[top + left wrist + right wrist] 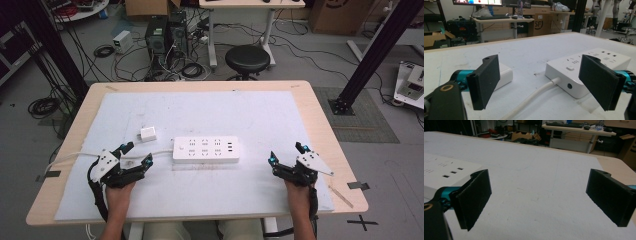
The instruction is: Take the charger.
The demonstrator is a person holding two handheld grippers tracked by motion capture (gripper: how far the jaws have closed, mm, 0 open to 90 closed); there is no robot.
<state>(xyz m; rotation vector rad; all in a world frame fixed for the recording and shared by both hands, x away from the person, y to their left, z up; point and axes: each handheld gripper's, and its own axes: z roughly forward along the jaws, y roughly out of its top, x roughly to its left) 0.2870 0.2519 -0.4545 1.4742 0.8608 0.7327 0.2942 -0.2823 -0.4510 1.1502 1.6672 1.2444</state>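
Two tools rest low at the near edge of the table (320,107), both with jaws spread wide and nothing between them. The left tool (134,153) sits in the lower left of the high view, pointing toward the small white plug adapter (148,134) and the cable end of the white power strip (206,149). The right tool (286,154) sits lower right, well apart from the strip's far end.

In the left gripper view, the adapter (504,75) lies just beyond the left jaw, partly hidden behind it, while the strip (574,70) and its cord (534,96) run up between the jaws toward the right one. Judging from this, the work in hand is picking up the adapter, probably to seat it in the strip.

To do it well, the left tool should swing toward the upper left of the high view so the adapter sits centred between the jaws, clear of the cord, which could easily be caught. Pinch the adapter's flat sides squarely, prongs left free. The strip looks light and may slide, so the right tool, whose view shows the strip (441,173) at its left edge, would do best to brace that end first.
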